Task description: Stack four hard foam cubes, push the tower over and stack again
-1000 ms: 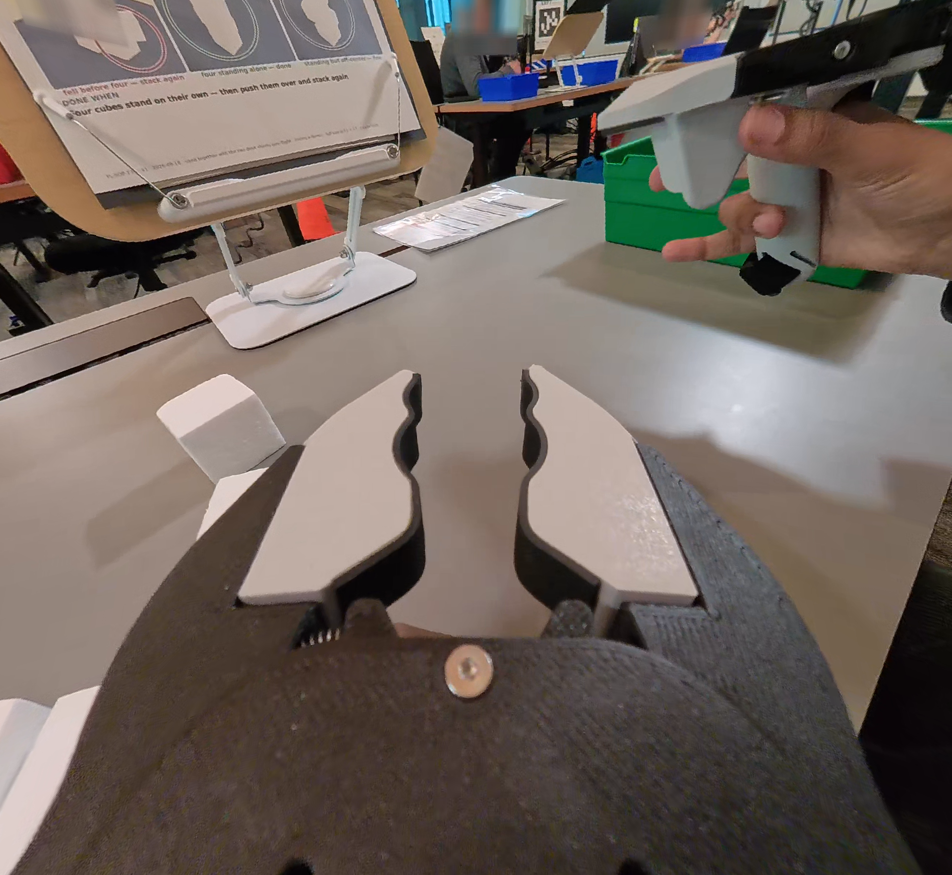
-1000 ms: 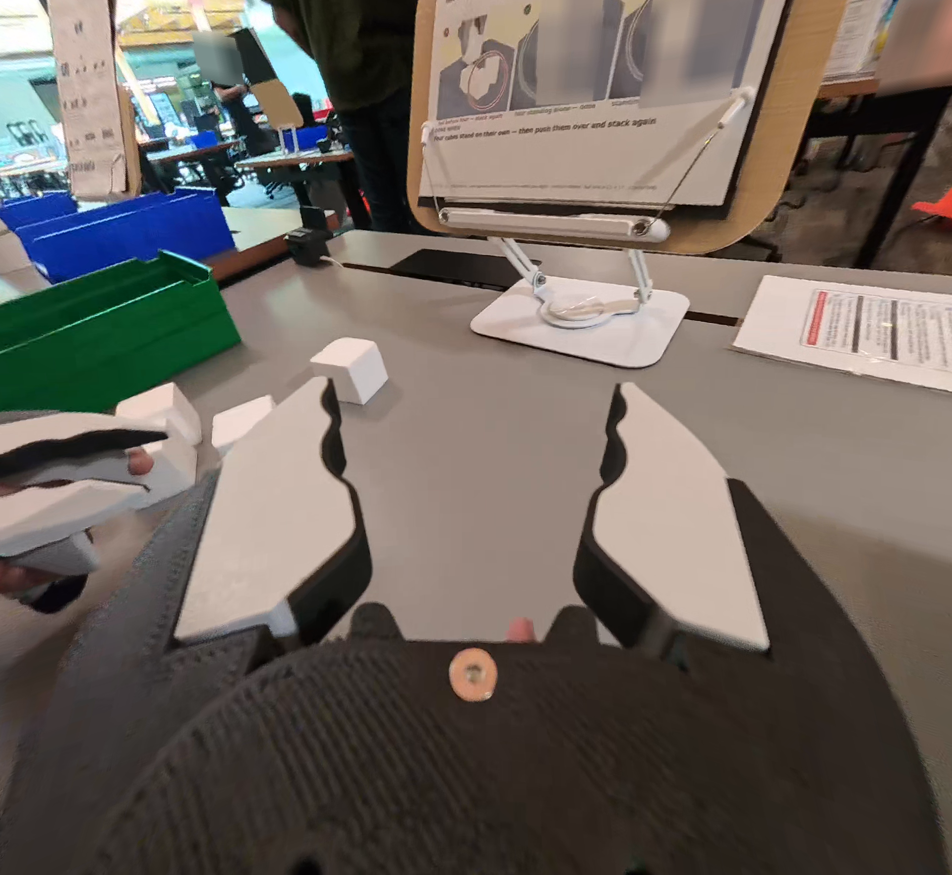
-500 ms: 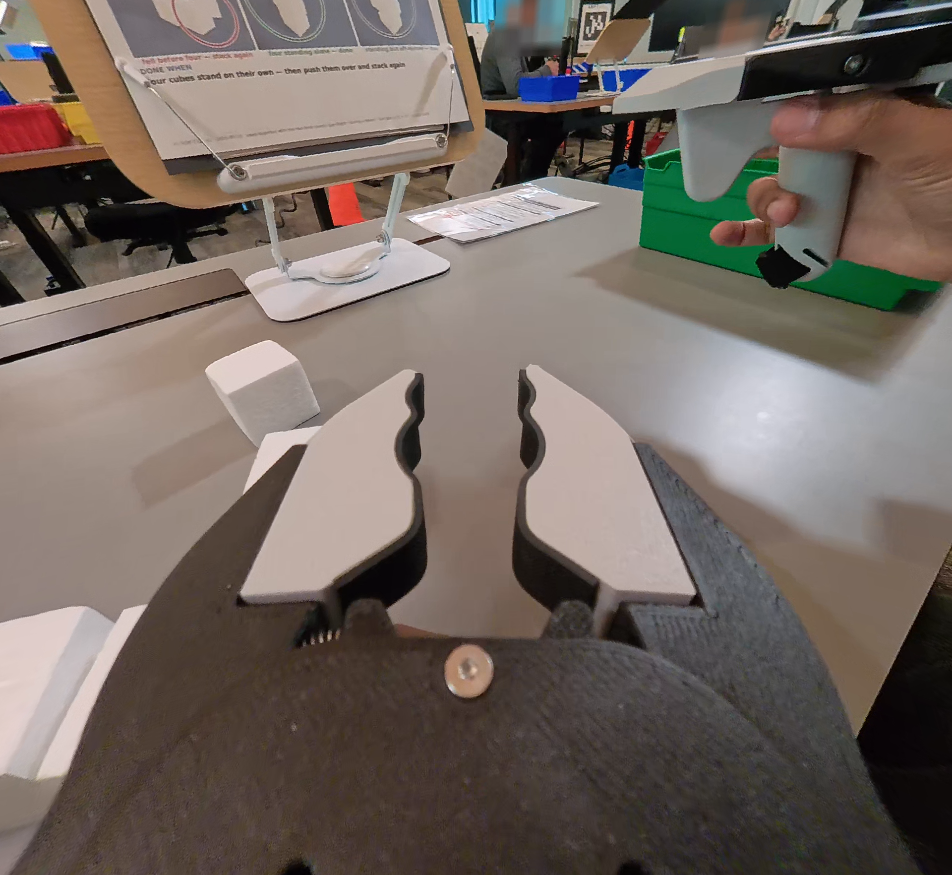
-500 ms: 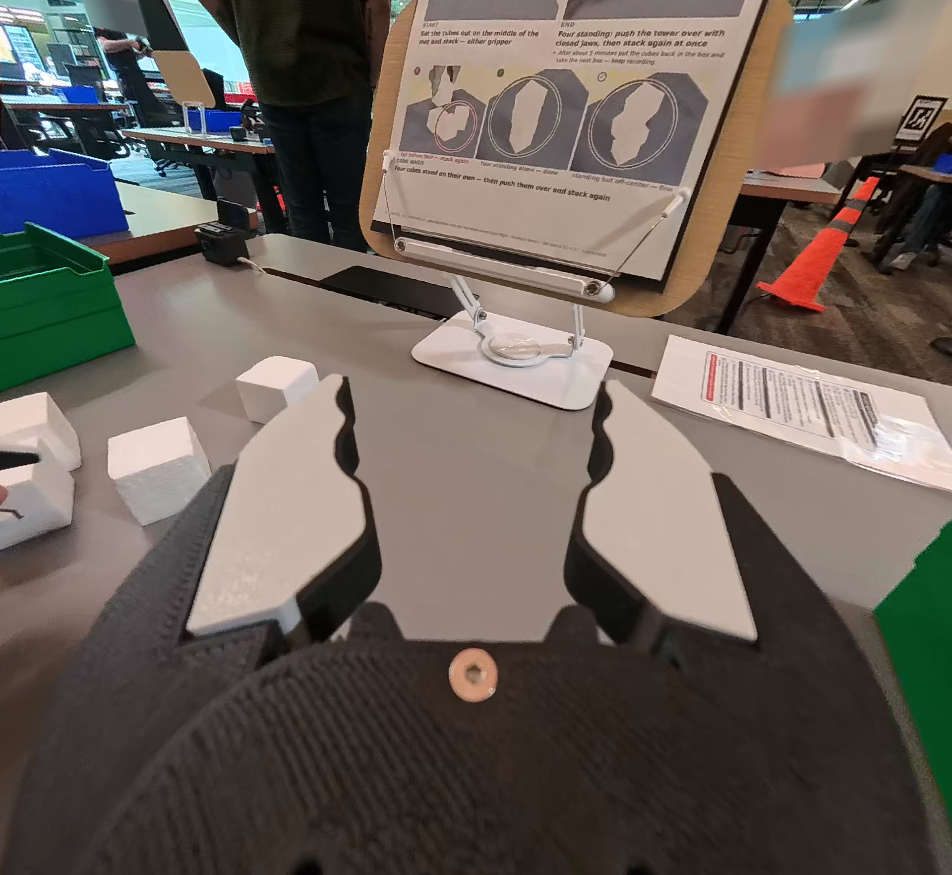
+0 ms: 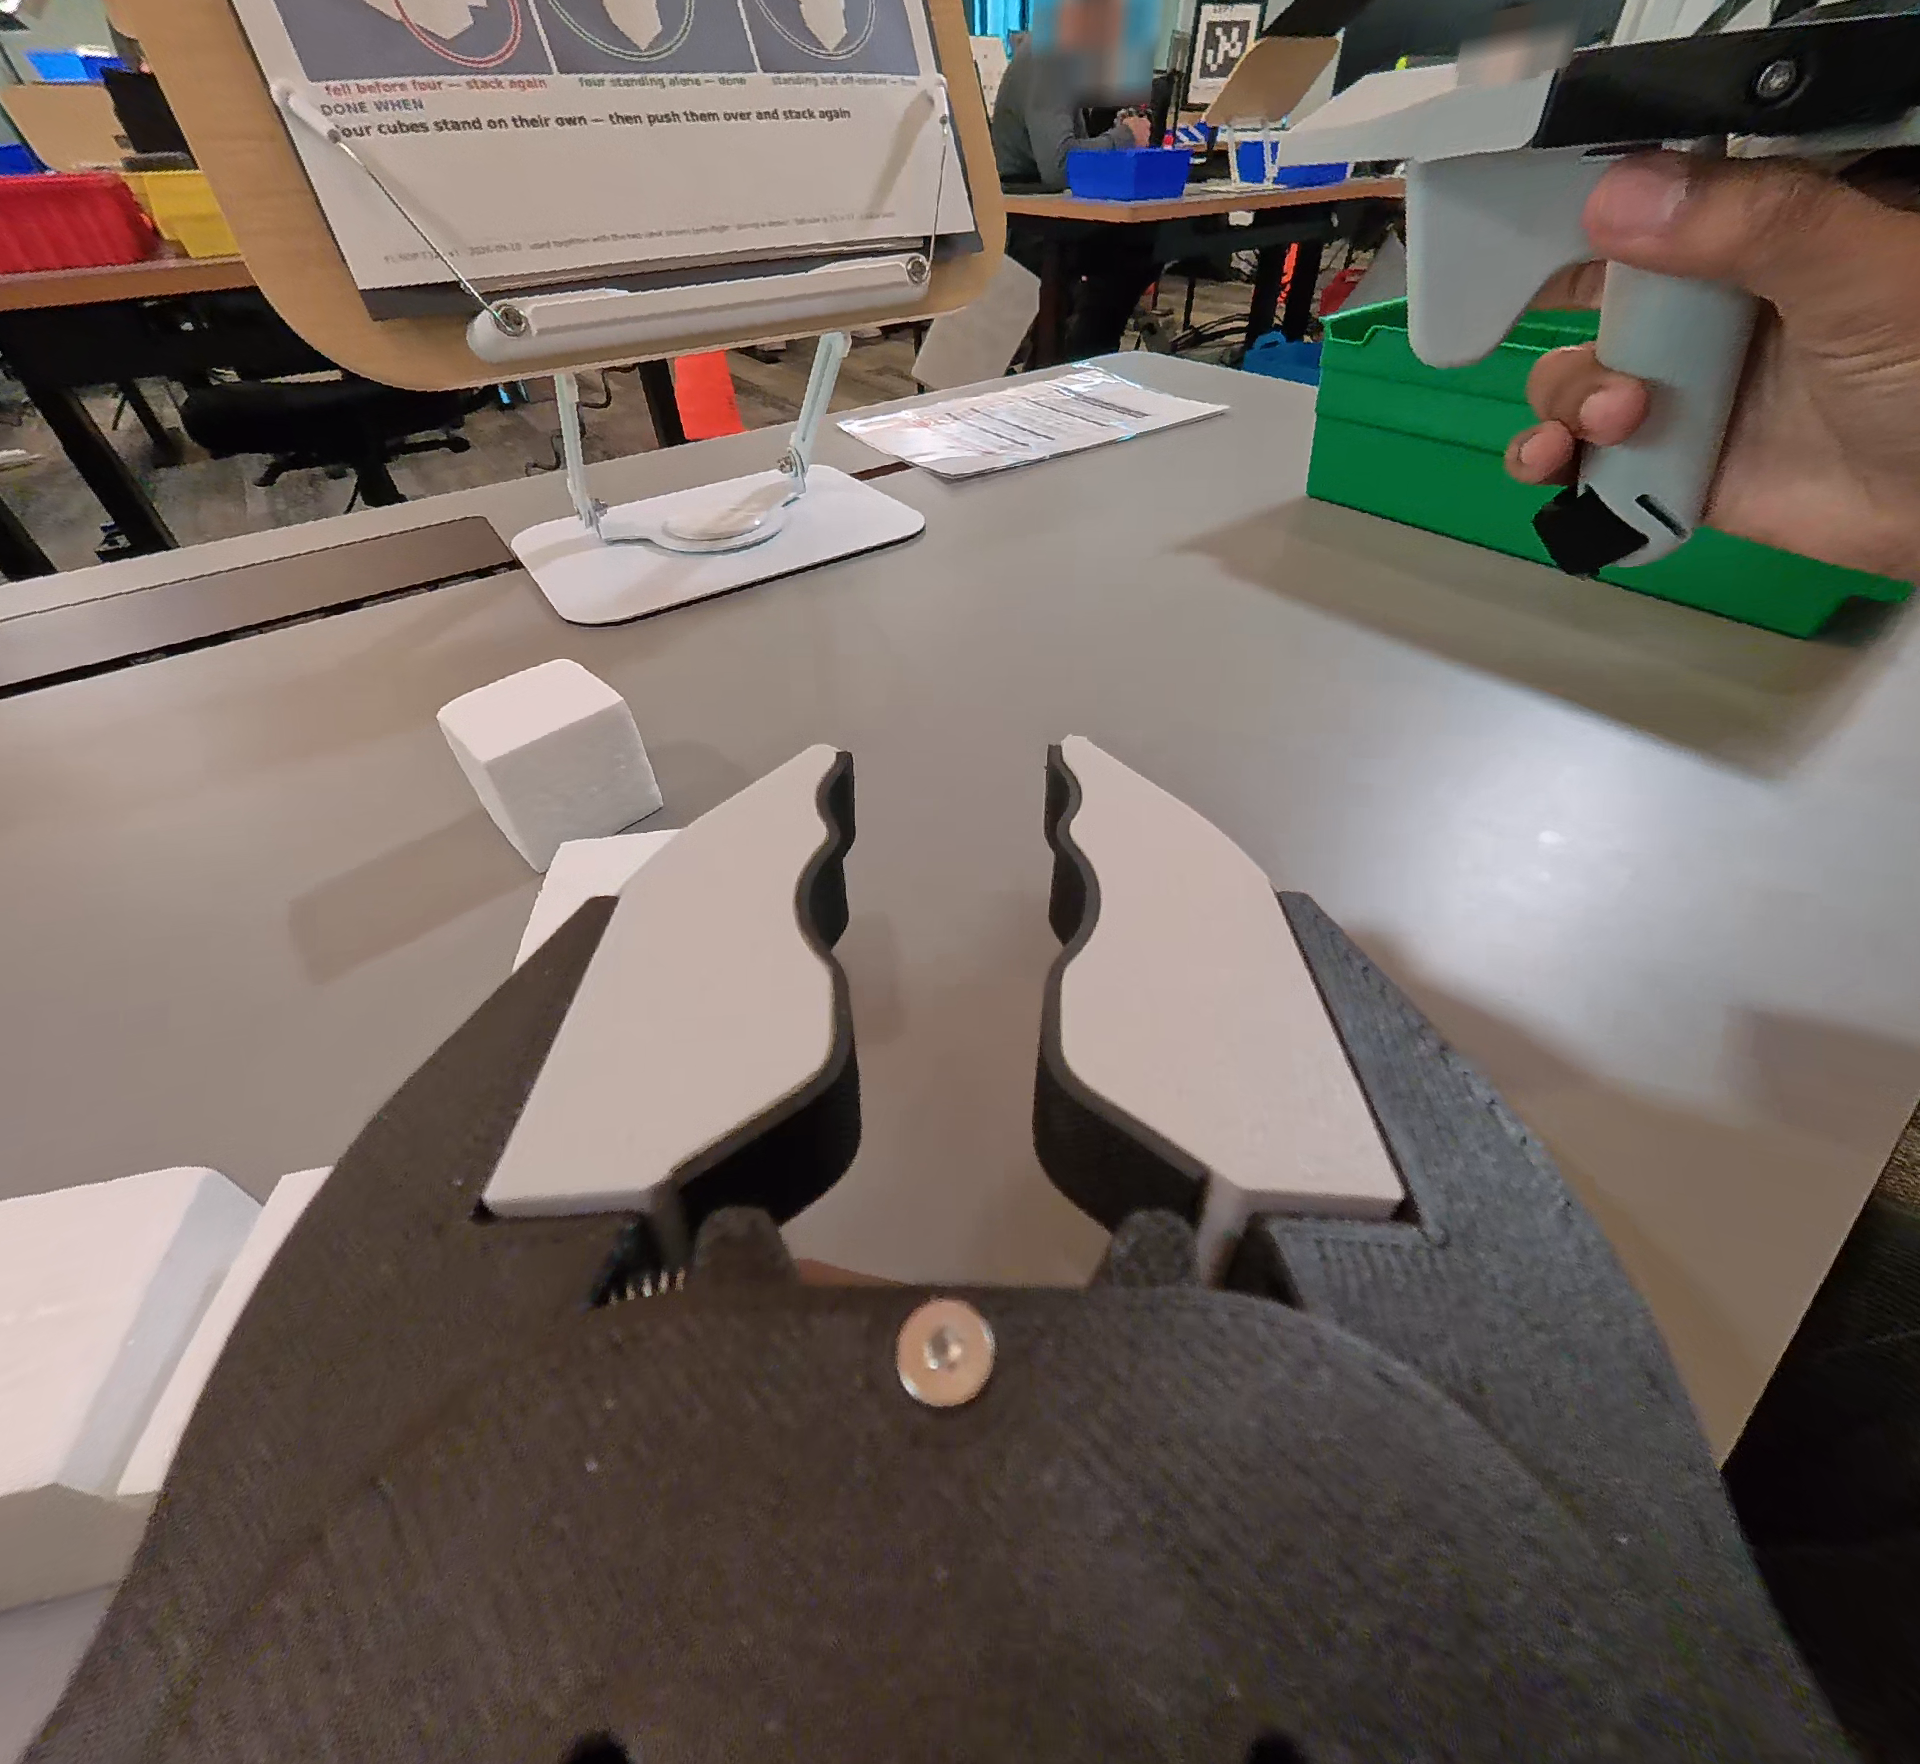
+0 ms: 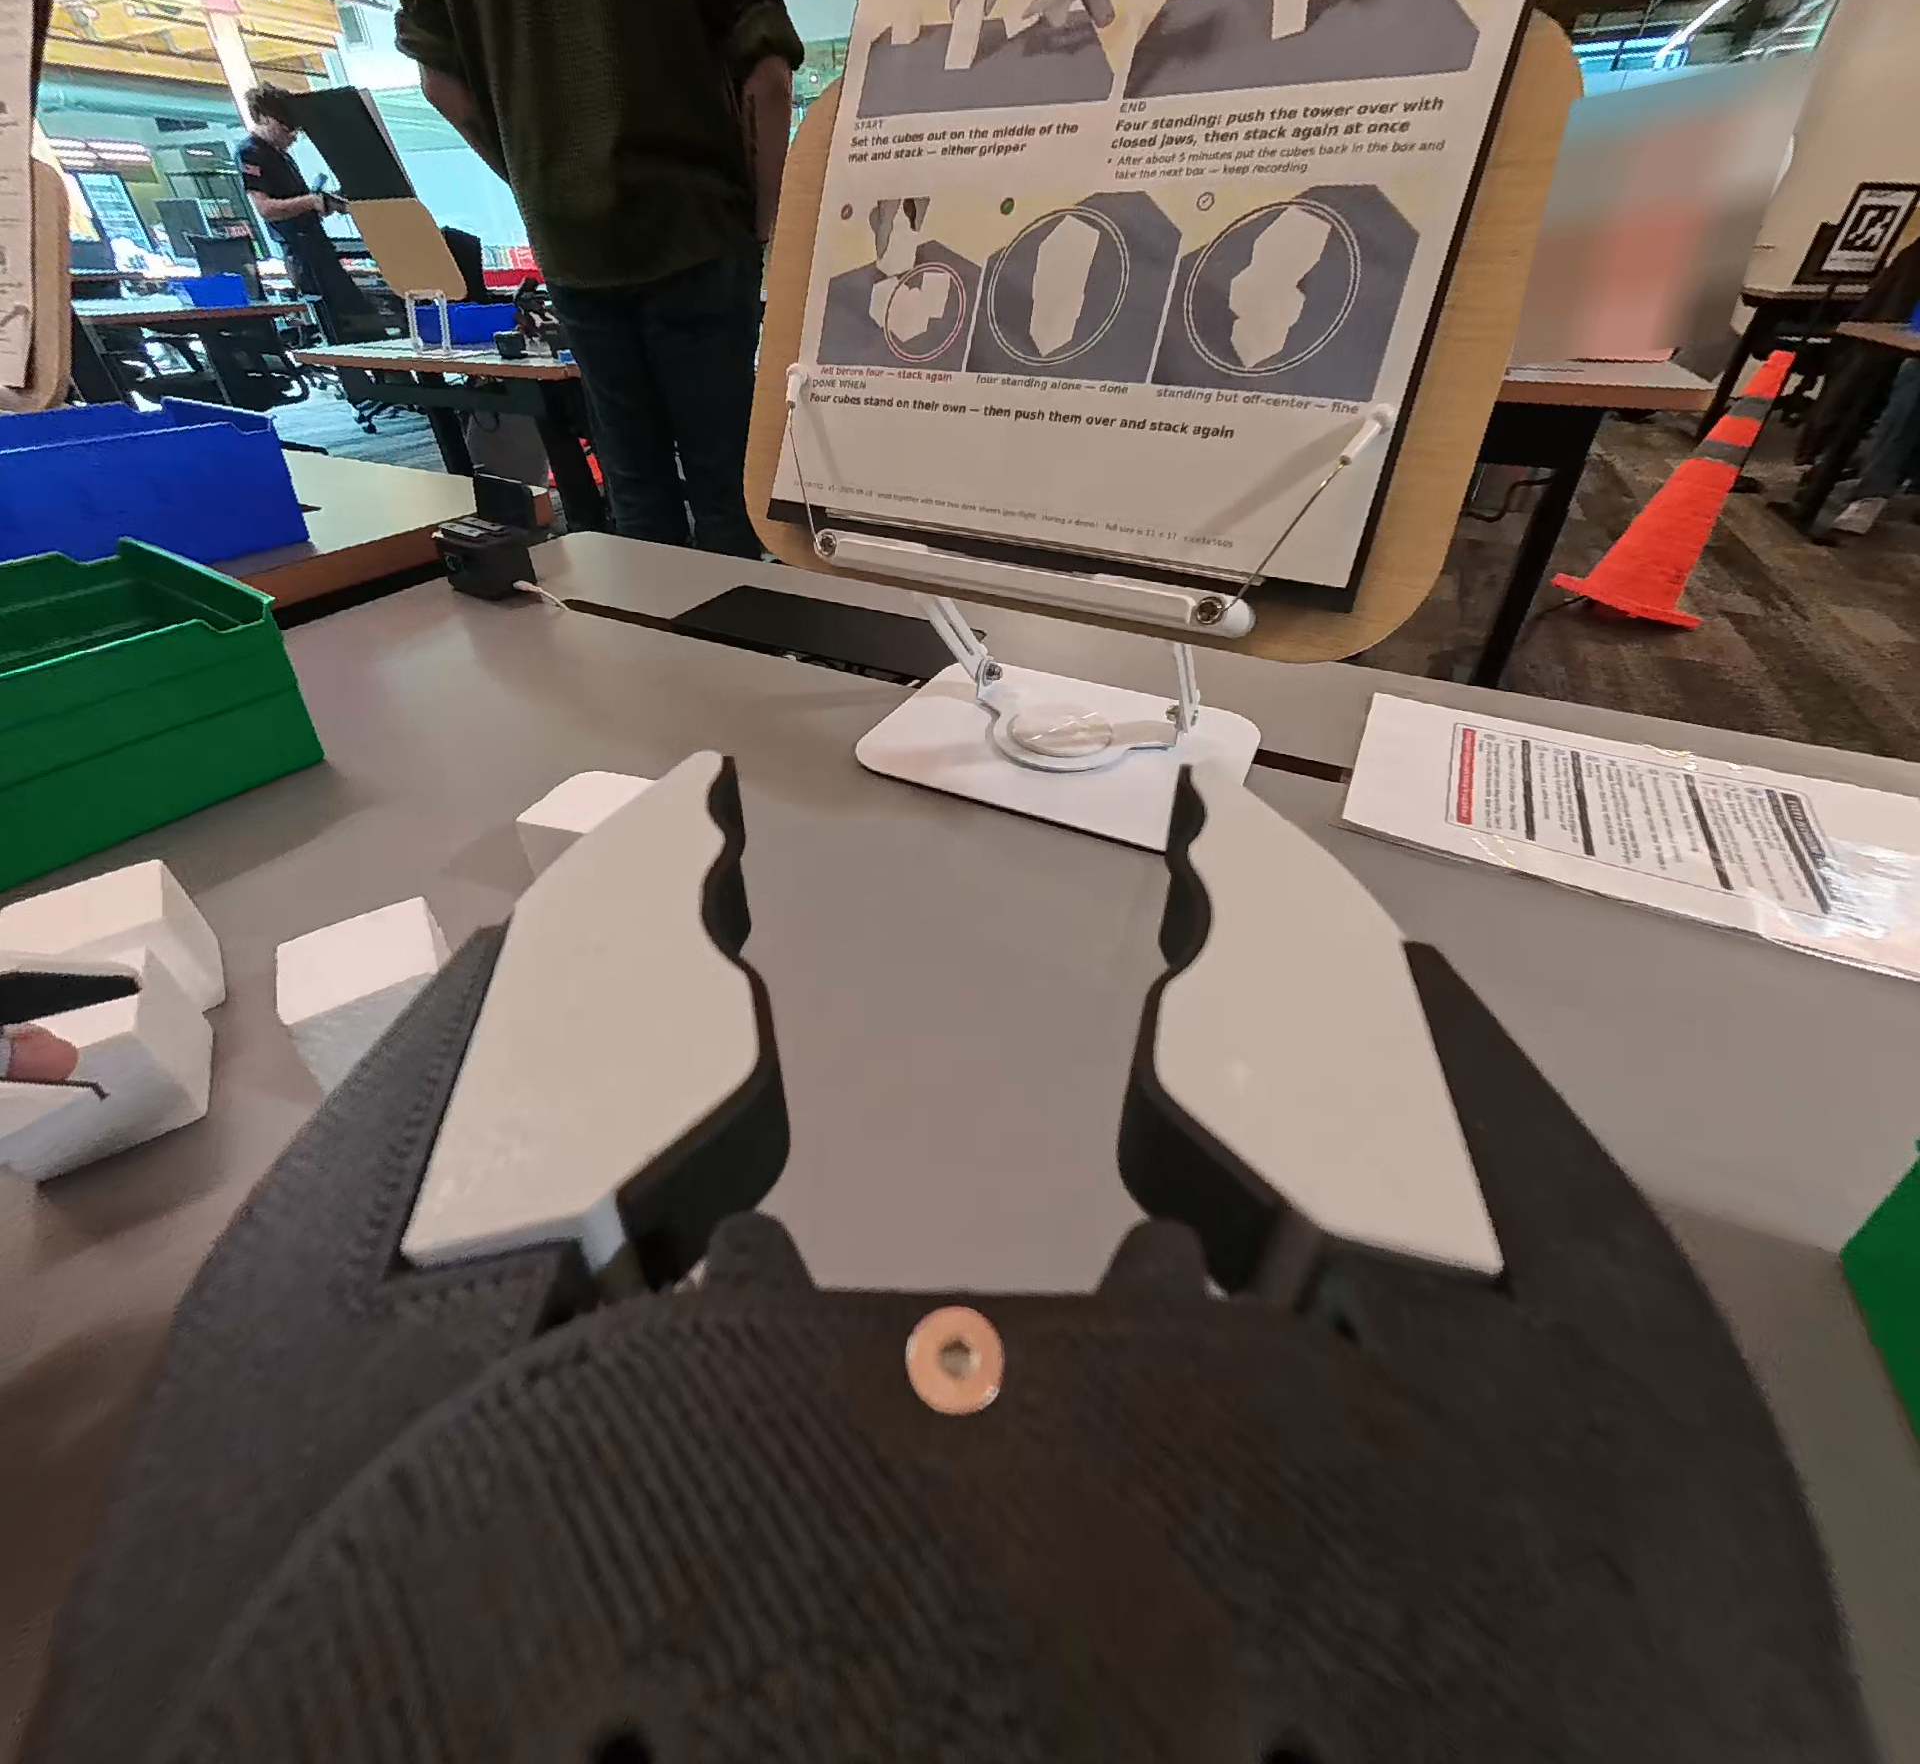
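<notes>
Several white foam cubes lie on the grey table. In the left wrist view one cube point(image 5: 551, 758) stands just left of my left gripper point(image 5: 951, 769), a second cube point(image 5: 582, 878) is half hidden behind its left finger, and more foam blocks point(image 5: 94, 1330) sit at the lower left. The left gripper is open and empty, low over the table. My right gripper point(image 6: 956, 779) is open wide and empty, above bare table. To its left lie cubes point(image 6: 353, 976), point(image 6: 114, 925) and one point(image 6: 577, 810) behind its left finger. The right gripper also shows hand-held in the left wrist view point(image 5: 1558, 156).
A document stand with an instruction sheet point(image 6: 1060, 758) stands at the table's back. A laminated sheet point(image 6: 1642, 852) lies to its right. A green bin point(image 6: 135, 706) sits at the left, another green bin point(image 5: 1455, 447) under the right gripper. A person point(image 6: 623, 156) stands behind the table. The cube point(image 5: 551, 758) is about 15 centimetres from my left fingertips and 25 centimetres from my right.
Both views have swung so that the stand sits more central. The cubes have slid toward my left gripper's fingers. The right jaws have narrowed a little. The left jaws are unchanged.
</notes>
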`<control>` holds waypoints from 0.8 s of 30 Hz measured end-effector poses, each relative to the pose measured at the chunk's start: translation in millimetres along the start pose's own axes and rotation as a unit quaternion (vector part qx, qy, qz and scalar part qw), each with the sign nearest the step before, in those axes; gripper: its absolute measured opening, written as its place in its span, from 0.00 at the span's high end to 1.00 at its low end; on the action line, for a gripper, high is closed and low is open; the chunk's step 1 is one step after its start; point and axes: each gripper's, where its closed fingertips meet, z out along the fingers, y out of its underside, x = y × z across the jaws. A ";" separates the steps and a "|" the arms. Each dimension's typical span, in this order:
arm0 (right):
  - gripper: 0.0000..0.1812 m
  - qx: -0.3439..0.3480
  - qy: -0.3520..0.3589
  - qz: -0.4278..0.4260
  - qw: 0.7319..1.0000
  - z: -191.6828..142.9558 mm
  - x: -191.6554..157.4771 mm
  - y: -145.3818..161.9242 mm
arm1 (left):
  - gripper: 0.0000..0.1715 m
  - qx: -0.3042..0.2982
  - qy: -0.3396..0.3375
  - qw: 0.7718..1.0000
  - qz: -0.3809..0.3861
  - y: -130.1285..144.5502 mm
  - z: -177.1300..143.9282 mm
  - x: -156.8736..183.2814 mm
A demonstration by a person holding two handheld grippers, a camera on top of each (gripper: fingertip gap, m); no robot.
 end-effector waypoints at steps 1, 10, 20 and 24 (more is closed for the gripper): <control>0.56 -0.002 -0.001 0.000 1.000 0.3 -0.4 1.2 | 0.79 -0.001 0.001 1.000 0.000 0.2 0.3 0.2; 0.57 -0.018 0.001 0.001 1.000 2.9 1.5 10.4 | 0.79 -0.004 0.003 1.000 0.002 1.3 1.5 1.5; 0.57 -0.034 -0.004 -0.007 0.999 6.0 -2.0 18.5 | 0.79 -0.006 0.004 1.000 0.001 2.4 1.9 1.7; 0.57 -0.037 -0.004 -0.012 0.999 6.6 -3.1 20.2 | 0.79 -0.007 0.004 1.000 0.001 2.8 2.0 1.9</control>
